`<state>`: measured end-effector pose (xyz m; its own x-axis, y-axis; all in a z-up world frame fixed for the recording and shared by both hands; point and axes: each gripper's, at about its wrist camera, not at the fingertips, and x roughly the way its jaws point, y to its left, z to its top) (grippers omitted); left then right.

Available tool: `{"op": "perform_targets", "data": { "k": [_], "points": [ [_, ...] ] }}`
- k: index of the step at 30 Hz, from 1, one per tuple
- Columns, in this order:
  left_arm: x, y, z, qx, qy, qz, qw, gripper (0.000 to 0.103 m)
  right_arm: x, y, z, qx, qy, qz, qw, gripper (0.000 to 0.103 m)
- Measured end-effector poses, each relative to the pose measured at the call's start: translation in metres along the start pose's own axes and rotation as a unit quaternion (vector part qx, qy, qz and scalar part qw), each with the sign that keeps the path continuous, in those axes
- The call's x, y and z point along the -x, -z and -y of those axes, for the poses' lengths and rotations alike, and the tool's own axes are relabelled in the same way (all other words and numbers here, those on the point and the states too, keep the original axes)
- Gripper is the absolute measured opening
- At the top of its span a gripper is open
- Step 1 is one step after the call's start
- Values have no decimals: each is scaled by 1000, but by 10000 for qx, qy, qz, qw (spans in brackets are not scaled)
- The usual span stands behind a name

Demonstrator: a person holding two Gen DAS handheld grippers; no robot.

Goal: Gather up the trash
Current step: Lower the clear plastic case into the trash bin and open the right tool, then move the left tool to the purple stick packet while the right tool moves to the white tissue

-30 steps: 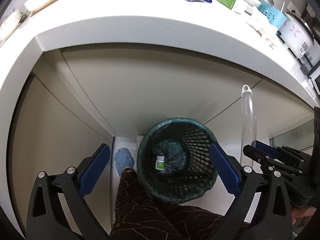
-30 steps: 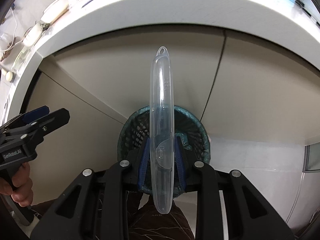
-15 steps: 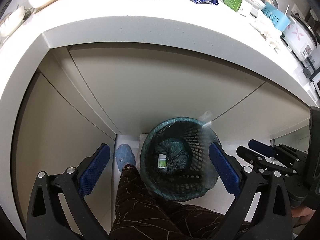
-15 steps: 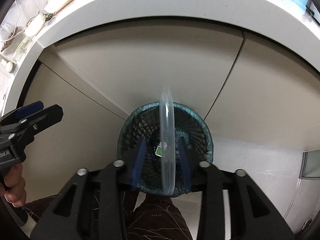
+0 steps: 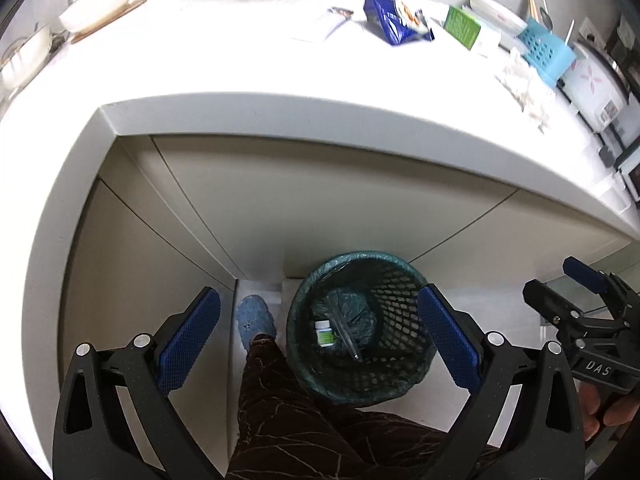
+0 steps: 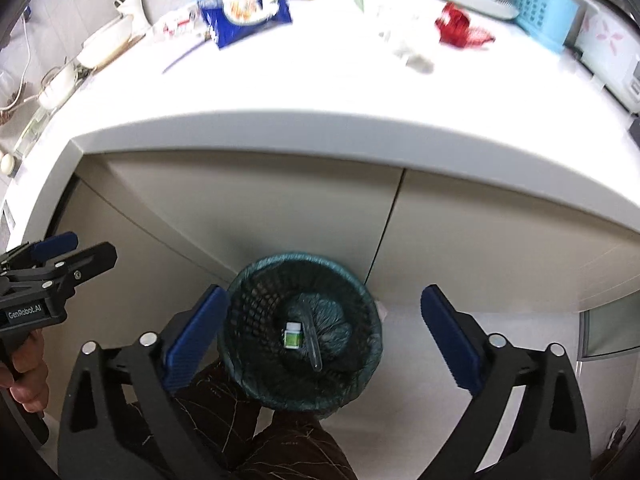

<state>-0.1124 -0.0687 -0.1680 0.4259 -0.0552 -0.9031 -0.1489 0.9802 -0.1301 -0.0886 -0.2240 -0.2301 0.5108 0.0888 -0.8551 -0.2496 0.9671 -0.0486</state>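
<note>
Left wrist view
- Left gripper [image 5: 318, 340]: its blue-padded jaws stand wide apart with nothing between them, pointed steeply down at the floor, likely waiting its turn.
- Bin: a round dark-green mesh wastebasket lined with a green plastic bag [image 5: 356, 330] stands on the pale floor against the cabinet front, below the counter edge, so trash can be dropped straight in.
- Task's thing: a long clear plastic tube-shaped case [image 5: 347, 334] lies slanted at the bottom of the wastebasket, touching a small white bottle with a green label [image 5: 324, 333].
- Counter: the white countertop [image 5: 240, 92] carries a blue snack bag [image 5: 396, 20], a green-and-white carton [image 5: 466, 28] and crumpled white tissue [image 5: 528, 88], probably trash not yet collected.
- Person: a leg in dark patterned trousers [image 5: 288, 408] and a blue slipper [image 5: 254, 318] stand just beside the wastebasket.

Right wrist view
- Right gripper [image 6: 320, 340]: its jaws are opening, already spread wide on either side of the wastebasket, and nothing is between them; it hangs over the bin, fitting a release into it.
- Task's thing: the clear case rests inside the wastebasket, apart from both pads.
- Counter: a red crumpled wrapper [image 6: 460, 28] and a light-blue plastic basket [image 6: 544, 8] sit at the far side.
- Stage: by judgement, this drop is done and more counter litter remains.
</note>
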Motion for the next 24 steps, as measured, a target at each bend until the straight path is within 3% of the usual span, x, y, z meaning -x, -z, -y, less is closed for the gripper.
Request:
{"op": "perform_targets", "data": {
  "k": [15,24],
  "points": [
    [60,-48,7,-186,-102,433,9988,97,57,-56,8,-248,257,454,9983,95],
    [80,-79,8,-174,-45,492,9986,97,77,-82,11,-351,315,573,9972,95]
  ]
}}
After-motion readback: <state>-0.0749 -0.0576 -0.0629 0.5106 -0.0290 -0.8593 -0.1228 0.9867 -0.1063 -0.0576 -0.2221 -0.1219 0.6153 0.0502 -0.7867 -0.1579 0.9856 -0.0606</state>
